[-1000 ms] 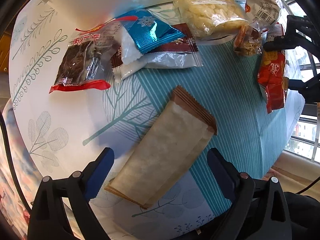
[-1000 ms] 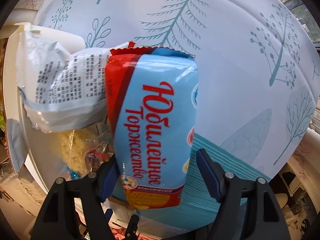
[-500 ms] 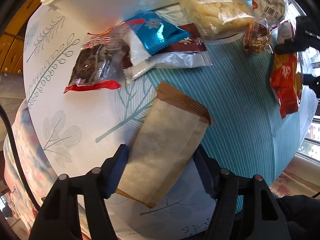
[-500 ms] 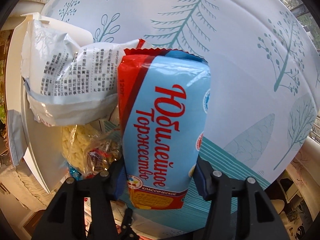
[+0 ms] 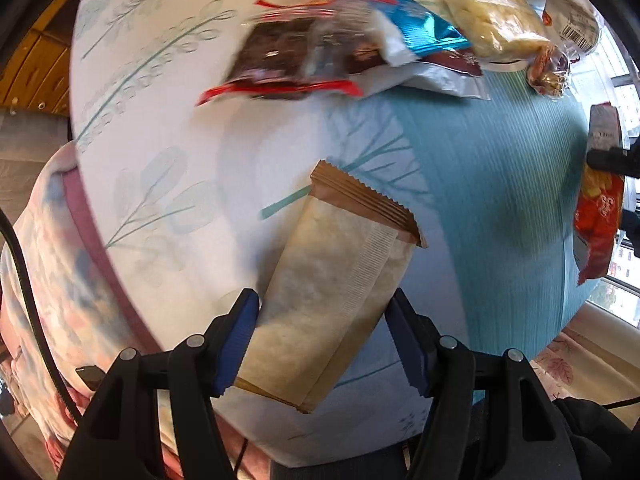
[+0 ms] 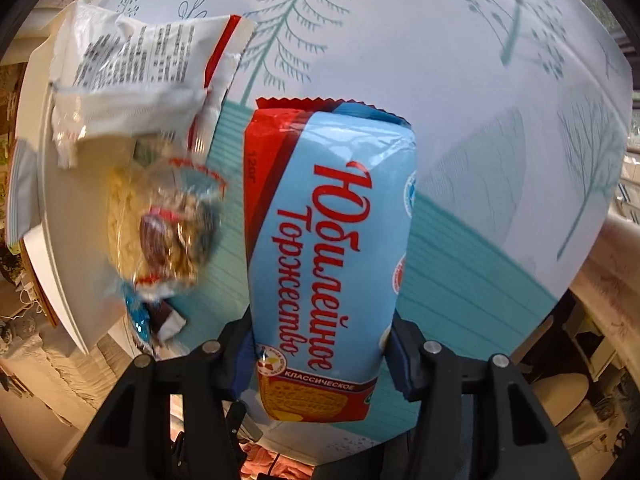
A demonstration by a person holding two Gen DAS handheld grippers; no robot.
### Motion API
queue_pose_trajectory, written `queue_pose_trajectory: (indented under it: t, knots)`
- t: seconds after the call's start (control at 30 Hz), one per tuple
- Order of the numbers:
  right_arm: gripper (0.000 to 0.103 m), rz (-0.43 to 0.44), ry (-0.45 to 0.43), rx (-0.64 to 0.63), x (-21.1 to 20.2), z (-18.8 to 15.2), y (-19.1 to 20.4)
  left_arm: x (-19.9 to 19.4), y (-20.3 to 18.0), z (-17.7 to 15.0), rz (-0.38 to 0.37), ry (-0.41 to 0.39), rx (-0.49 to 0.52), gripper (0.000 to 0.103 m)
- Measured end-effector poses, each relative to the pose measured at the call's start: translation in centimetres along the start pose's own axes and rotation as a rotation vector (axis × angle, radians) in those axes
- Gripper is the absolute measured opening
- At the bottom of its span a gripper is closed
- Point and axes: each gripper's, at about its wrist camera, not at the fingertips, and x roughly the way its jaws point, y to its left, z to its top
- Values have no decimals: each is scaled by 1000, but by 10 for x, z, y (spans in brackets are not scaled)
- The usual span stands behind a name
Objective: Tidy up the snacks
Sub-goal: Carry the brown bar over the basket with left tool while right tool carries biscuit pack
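My left gripper [image 5: 324, 336] is shut on a brown paper snack packet [image 5: 332, 304], held just above the tablecloth. My right gripper [image 6: 320, 344] is shut on a blue and red biscuit pack [image 6: 328, 240] with red Cyrillic lettering; the same pack shows at the right edge of the left wrist view [image 5: 598, 208]. A pile of snacks lies beyond: a dark packet with red ends [image 5: 288, 60], a shiny blue packet [image 5: 416, 28], a pale rice cracker pack [image 5: 492, 20], a small clear bag of nuts [image 5: 548, 72].
A white printed packet [image 6: 140, 76] and a clear wrapped snack [image 6: 168, 228] lie left of the biscuit pack, by a white tray [image 6: 68, 240]. The tablecloth [image 6: 460, 60] is white with teal trees and a teal striped part. The table edge [image 5: 100, 256] curves at left.
Both grippers have closed on their packets and lifted them. The left view has swung left and back from the pile. The right pack has come away from the white packet.
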Motion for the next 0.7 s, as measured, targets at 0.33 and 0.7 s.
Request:
queue_pose_trajectory:
  t: [0.33, 0.7]
  knots:
    - [54, 16, -39, -62, -4, -44, 10, -44, 25, -10, -49, -25, -7, 64]
    - [54, 43, -55, -289, -40, -87, 56, -105, 43, -14, -105, -113, -88, 64]
